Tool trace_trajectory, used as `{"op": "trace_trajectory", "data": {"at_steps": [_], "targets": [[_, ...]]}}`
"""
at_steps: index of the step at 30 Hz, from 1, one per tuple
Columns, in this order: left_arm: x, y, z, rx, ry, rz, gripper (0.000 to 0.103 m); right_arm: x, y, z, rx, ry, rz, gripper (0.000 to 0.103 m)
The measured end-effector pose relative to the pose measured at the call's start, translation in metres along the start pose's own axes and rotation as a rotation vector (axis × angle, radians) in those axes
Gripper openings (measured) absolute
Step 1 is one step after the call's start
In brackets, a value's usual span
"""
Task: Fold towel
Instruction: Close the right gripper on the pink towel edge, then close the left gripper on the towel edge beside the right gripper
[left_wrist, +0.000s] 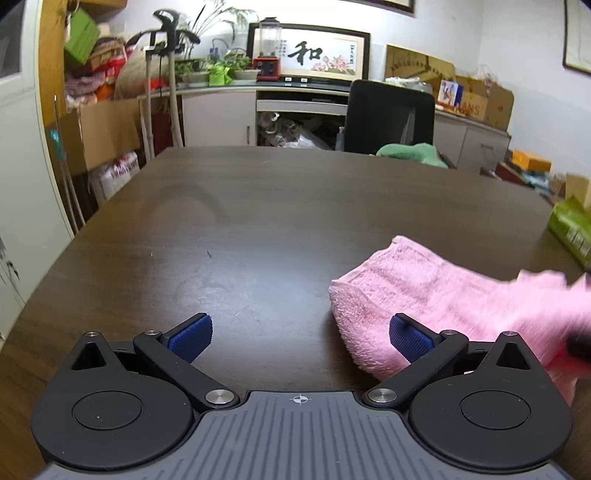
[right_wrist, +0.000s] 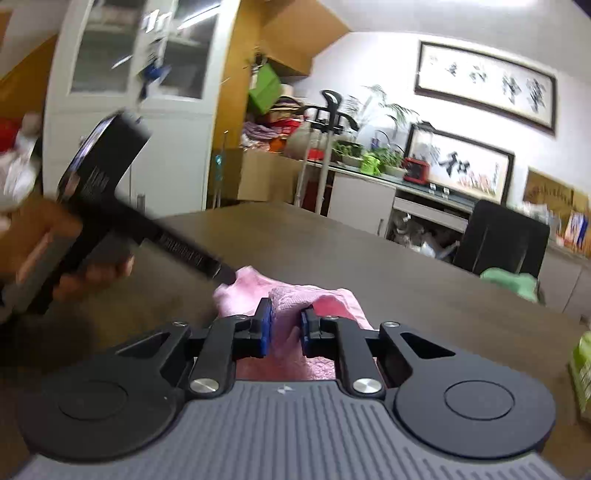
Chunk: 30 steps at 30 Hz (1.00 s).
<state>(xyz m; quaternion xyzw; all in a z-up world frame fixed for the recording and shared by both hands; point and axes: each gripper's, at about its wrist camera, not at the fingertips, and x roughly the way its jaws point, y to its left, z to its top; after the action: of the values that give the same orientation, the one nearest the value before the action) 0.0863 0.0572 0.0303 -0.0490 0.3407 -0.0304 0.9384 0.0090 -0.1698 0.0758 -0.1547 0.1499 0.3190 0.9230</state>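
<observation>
— looking at the right gripper (right_wrist: 285, 326), what do you see?
— i see its blue pads pinching a raised fold of the pink towel (left_wrist: 424, 295). the towel lies on the dark table (left_wrist: 258, 221), on the right part.
— and my left gripper (left_wrist: 299, 338)?
— its jaws stand wide open, nothing between them, just beside the towel's rolled edge.

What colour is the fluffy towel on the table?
Pink; the fluffy towel shows best in the left wrist view.
</observation>
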Motion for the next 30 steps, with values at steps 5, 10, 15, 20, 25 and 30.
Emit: {"op": "trace_trajectory", "data": {"at_steps": [5, 10, 15, 20, 25, 30], "targets": [[-0.013, 0.005, 0.002, 0.006, 0.000, -0.094, 0.103, 0.003, 0.036, -0.007, -0.172, 0.007, 0.022, 0.017], [-0.028, -0.011, -0.003, 0.109, -0.051, -0.158, 0.103, 0.008, 0.069, -0.013, -0.301, 0.051, 0.052, 0.019], [-0.045, -0.032, -0.010, 0.208, -0.151, -0.216, 0.103, 0.009, 0.081, -0.015, -0.331, 0.060, 0.078, 0.021], [-0.057, -0.055, -0.023, 0.332, -0.295, -0.179, 0.103, 0.010, 0.088, -0.016, -0.338, 0.059, 0.067, 0.022], [-0.049, -0.077, -0.020, 0.329, -0.264, -0.215, 0.103, 0.010, 0.096, -0.019, -0.356, 0.062, 0.065, 0.023], [-0.048, -0.077, -0.017, 0.298, -0.198, -0.365, 0.103, 0.010, 0.110, -0.025, -0.399, 0.064, 0.046, 0.024]]}}
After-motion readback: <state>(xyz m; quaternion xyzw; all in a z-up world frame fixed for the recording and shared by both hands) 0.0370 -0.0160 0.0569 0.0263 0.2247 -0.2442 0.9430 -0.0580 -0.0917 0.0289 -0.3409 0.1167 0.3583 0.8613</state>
